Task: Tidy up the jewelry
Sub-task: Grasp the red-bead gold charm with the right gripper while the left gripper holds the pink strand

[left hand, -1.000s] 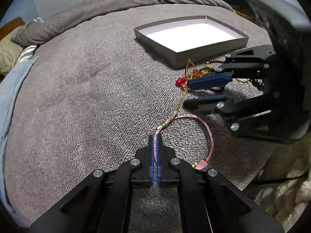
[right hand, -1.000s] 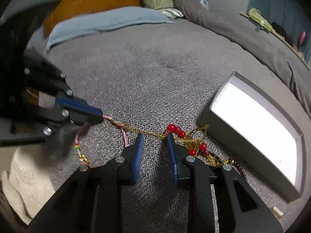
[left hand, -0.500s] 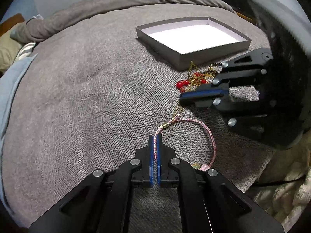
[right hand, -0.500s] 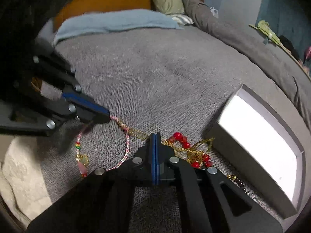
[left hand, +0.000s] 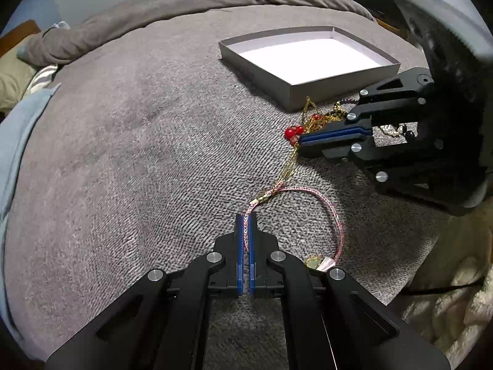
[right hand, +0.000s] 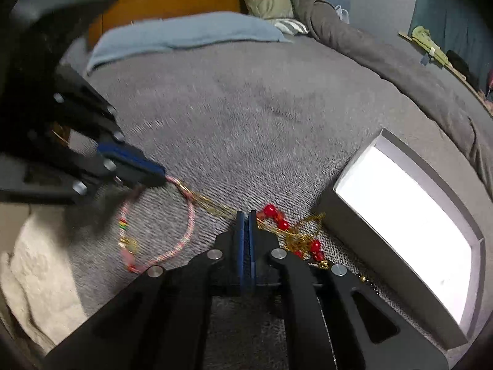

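**Both grippers pinch tangled jewelry beside the tray**

The shallow grey box [left hand: 308,71] holds nothing visible on its white floor. On the grey blanket [left hand: 138,138], the left gripper [left hand: 245,219] clamps the pink braided bracelet [left hand: 326,212]; the right gripper [right hand: 245,215] is pressed together on the gold chain [right hand: 212,206]. The red-beaded tangle [right hand: 295,237] lies partly hidden behind its fingers.

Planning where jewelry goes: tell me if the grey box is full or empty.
Empty: the grey box shows only its bare white floor; the jewelry lies outside it.

Pink braided bracelet [left hand: 326,203] loops flat beside tangled gold chain [left hand: 288,169] with red beads [left hand: 291,131].
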`<state>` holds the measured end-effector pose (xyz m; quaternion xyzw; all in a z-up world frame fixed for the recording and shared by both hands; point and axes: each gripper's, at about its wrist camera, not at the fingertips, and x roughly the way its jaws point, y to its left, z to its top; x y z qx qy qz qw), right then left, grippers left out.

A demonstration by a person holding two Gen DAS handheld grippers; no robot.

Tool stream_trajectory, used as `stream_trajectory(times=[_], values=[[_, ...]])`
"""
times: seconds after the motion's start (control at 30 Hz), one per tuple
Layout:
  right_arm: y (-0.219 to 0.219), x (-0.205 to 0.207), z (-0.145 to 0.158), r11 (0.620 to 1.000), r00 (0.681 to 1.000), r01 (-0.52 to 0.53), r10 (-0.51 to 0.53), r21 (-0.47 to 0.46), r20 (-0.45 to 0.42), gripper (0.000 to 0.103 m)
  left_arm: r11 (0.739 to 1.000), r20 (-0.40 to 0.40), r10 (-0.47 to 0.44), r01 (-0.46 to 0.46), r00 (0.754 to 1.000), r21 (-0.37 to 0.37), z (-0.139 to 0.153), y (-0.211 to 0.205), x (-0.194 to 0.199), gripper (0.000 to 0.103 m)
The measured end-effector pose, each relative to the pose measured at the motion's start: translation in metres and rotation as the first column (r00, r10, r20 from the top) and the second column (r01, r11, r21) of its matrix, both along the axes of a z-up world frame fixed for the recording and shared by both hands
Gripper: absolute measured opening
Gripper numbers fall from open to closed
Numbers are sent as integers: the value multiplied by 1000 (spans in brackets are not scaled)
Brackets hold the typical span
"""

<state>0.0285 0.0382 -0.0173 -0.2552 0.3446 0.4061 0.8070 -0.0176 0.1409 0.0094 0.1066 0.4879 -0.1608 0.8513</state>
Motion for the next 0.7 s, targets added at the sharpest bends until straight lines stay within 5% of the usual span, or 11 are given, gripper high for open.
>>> stream_trajectory(times=[0.17, 0.43, 0.7], values=[[-1, -2, 0, 1000, 1000, -9, 10, -18, 22, 13, 1000, -1, -2, 2, 1000, 2, 0, 0, 0, 4], [20, -3, -9, 987, 992, -67, 81, -148, 92, 15, 1000, -3, -5, 5, 1000, 2, 0, 0, 1, 4], [33, 3, -17, 955, 980, -166, 188, -247, 65, 15, 1000, -10, -9, 10, 1000, 10, 0, -2, 2, 4]])
